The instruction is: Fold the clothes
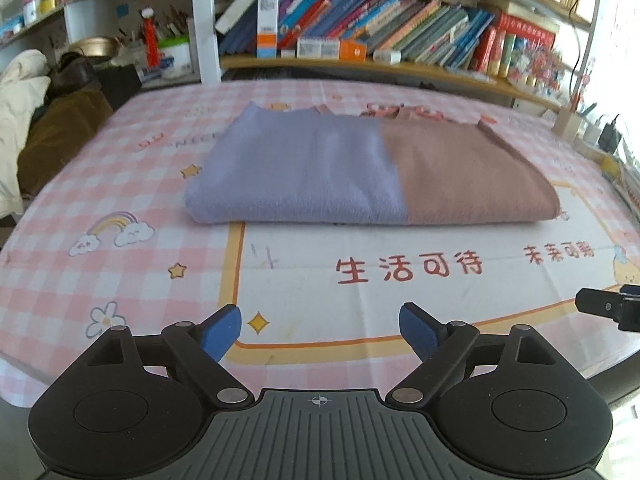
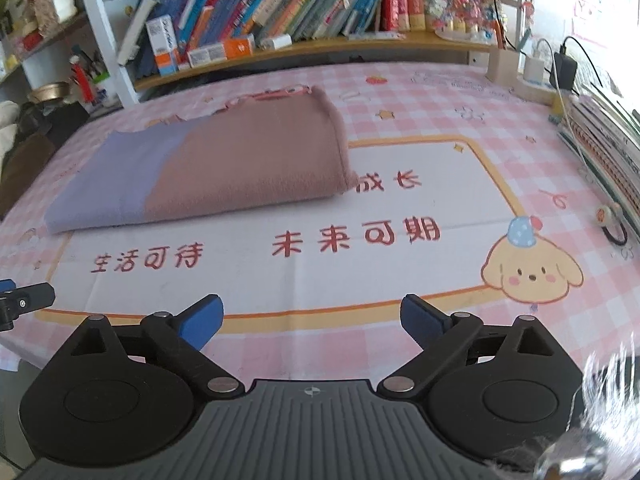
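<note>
- Garment (image 1: 360, 168): one folded knit piece, lilac on one half and dusty pink on the other, lying flat on the checked tablecloth (image 1: 120, 280); a second point on it from the right wrist view, garment (image 2: 224, 164).
- Bearing from the left gripper (image 1: 320, 330): the bundle lies at about twelve o'clock, well apart from the fingertips, with bare printed cloth between.
- Bearing from the right gripper (image 2: 310, 320): the bundle lies at about eleven o'clock, also well apart.
- Long axis: runs from nine to three o'clock across both views, with the folded edge facing the grippers. The lilac end sits toward the left gripper, the pink end toward the right.
- Nearer hand: neither is plainly closer. Each gripper has its own end ahead of it.
- Left gripper: blue pads spread wide, nothing between them, touching nothing.
- Right gripper: blue pads spread wide, empty, clear of the cloth.
- Far edge of the bundle: a pink strap or trim seems to poke out there, though blur leaves it uncertain.
- Judgement: the fold looks complete, or nearly so. Any further fold would call for a reach forward to the near edge.
</note>
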`<state>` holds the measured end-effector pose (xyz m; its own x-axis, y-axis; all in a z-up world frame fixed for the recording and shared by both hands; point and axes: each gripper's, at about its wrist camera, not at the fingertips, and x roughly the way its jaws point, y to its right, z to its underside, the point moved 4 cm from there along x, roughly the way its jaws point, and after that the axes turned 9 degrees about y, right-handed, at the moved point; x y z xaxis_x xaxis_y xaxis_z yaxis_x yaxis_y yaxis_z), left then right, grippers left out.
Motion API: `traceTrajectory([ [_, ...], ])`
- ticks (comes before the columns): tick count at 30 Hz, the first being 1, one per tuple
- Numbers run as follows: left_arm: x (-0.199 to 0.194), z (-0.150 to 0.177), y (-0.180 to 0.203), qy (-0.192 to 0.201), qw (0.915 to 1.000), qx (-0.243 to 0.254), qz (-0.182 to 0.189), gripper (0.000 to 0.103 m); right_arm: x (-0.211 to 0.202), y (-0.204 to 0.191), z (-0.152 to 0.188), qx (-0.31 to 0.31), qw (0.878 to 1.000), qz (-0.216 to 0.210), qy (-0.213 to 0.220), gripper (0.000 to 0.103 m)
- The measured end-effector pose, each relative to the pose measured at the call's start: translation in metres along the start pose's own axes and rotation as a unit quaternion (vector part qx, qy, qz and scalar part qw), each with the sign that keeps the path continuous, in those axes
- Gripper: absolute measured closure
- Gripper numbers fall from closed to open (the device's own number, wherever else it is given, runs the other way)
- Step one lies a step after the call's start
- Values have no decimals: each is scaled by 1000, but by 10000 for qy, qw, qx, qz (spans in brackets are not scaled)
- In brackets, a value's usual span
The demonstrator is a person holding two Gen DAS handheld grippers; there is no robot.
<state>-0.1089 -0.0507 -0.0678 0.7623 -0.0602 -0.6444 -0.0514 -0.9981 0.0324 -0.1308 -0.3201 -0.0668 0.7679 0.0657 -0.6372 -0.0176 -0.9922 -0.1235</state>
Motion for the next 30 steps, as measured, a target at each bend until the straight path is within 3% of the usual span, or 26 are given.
traceTrajectory([
  [12,31,-17,-5,-52,9996,-164,233,14,26,-12,-6,-178,9982,532,-202,0],
  [18,48,-21,-32,-160,9943,-930,501,15,39,-17,-17,-186,9978,613,-167,0],
  [21,57,-23,-63,-149,9785,-1944,678,19,45,-19,-23,-173,9974,679,-194,0],
  [24,67,-21,-93,-137,9520,-2954,789,35,51,-23,-29,-182,9970,735,-181,0],
  [26,75,-20,-104,-136,9374,-3366,877,41,55,-25,-34,-185,9967,772,-158,0],
  [30,90,-19,-125,-127,9030,-4163,1060,41,64,-28,-45,-149,9959,878,-127,0],
])
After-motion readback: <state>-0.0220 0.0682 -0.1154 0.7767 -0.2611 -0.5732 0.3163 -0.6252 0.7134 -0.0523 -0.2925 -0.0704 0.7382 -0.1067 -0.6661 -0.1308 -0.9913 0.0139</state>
